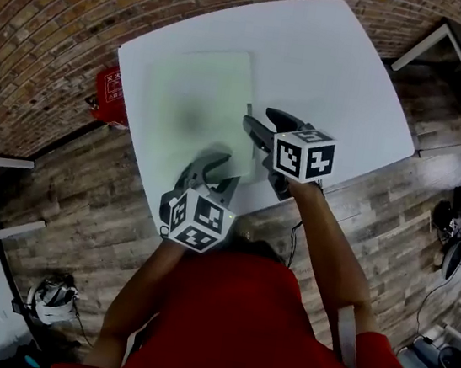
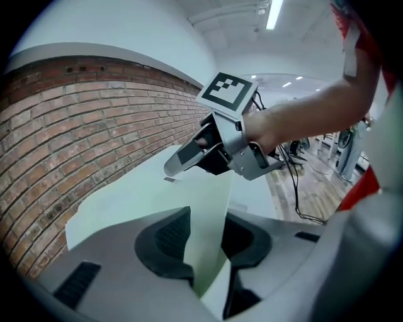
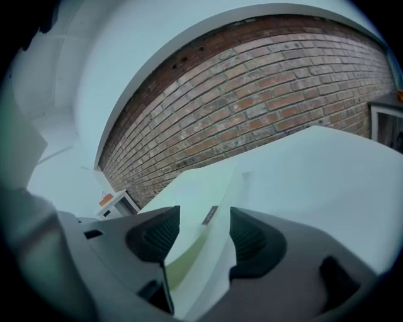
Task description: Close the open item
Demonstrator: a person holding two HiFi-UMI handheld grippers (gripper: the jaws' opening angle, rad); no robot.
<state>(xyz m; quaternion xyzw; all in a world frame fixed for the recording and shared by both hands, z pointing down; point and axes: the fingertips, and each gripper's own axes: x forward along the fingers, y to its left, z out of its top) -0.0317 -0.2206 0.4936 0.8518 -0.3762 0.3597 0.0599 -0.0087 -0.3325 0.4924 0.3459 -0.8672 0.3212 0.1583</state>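
Looking down from the head view, I see a pale green folder (image 1: pixel 198 102) lying on the white table (image 1: pixel 340 67), on the part of it closer to the brick wall (image 1: pixel 60 2). Both grippers are at the folder's near right corner. The left gripper (image 1: pixel 213 161) points downward at the near edge, and the right gripper (image 1: pixel 261 122) comes from the right side, just beside it.

In the left gripper view, the folder's cover (image 2: pixel 204 207) stands lifted and almost edge-on between the two dark pads (image 2: pixel 165 242), which are closed on its lower part. The right gripper (image 2: pixel 189 158) is visible there at the upper far edge of the same sheet, with the person's arm (image 2: pixel 302 116) behind it.

In the right gripper view, the jaws pinch the cover (image 3: pixel 201 251) too; a small dark label (image 3: pixel 210 215) sits on it just beyond the pads. The rest of the folder lies flat on the table.
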